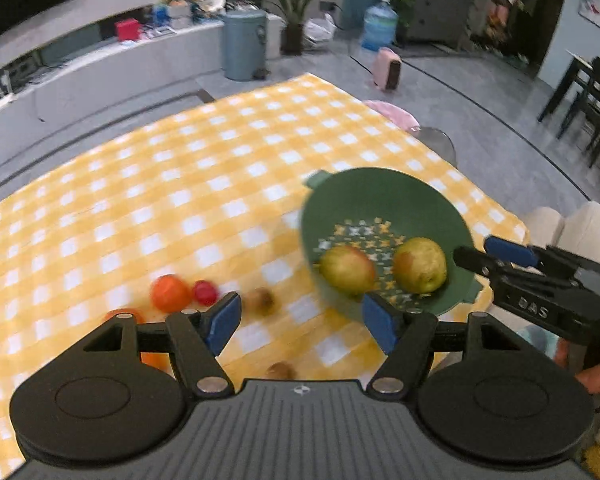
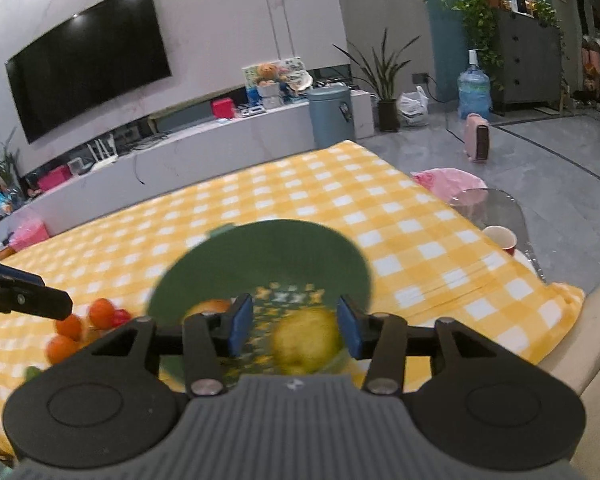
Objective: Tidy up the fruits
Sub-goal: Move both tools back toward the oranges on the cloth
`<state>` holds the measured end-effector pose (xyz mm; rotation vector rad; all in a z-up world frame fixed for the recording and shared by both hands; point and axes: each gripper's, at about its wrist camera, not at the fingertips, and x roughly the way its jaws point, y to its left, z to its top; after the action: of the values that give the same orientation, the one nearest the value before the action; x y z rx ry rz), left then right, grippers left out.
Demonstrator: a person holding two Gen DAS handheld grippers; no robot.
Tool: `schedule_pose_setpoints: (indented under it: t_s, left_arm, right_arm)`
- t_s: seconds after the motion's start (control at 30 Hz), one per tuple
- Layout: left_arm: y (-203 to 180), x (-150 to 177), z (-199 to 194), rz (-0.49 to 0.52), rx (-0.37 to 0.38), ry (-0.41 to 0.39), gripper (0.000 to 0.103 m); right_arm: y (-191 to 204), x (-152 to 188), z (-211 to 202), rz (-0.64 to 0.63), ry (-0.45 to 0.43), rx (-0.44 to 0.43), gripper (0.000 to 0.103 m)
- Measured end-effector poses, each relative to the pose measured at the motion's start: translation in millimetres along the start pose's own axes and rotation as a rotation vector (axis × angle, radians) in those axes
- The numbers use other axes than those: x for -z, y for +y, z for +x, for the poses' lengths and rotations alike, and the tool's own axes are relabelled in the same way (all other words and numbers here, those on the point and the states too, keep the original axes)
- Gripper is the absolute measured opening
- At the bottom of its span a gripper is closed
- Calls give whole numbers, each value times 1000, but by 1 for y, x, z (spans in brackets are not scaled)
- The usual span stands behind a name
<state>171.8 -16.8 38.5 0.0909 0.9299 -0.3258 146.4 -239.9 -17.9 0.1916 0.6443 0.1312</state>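
right gripper [image 2: 295,326] hangs unclenched above a pear [image 2: 306,340] resting low-centre in the colander [image 2: 260,248], evidently dropped there for sorting.

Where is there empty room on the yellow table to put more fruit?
The checked cloth is bare from the green colander across to the far edge. It is crowded at the near edge, where oranges, a small red fruit and brown fruits cluster.

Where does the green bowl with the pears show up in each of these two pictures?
Left wrist view: green bowl right of centre, two pears inside.
Right wrist view: green bowl at centre, just beyond the fingers.
Shared landmark: the blue water jug on the floor behind.
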Motion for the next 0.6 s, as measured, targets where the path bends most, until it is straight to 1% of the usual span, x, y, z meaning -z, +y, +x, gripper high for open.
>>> schedule_pose_setpoints:
  t_s: [0.13, 0.27, 0.4, 0.5, 0.6]
  left_arm:
    - [22, 14, -19, -11, -56, -27, 81]
    - [46, 31, -31, -50, -60, -46, 80]
    - [63, 49, -37, -52, -68, -47, 78]
    - [76, 62, -38, -51, -76, -24, 75]
    - [87, 72, -35, -66, -91, -6, 75]
  right_arm:
    - [29, 11, -11, -10, 1, -62, 48]
    - [61, 21, -18, -59, 14, -126, 48]
    - [94, 32, -12, -127, 70, -189, 48]
    - [109, 37, -3, -132, 120, -232, 48]
    - [126, 39, 6, -148, 157, -255, 48]
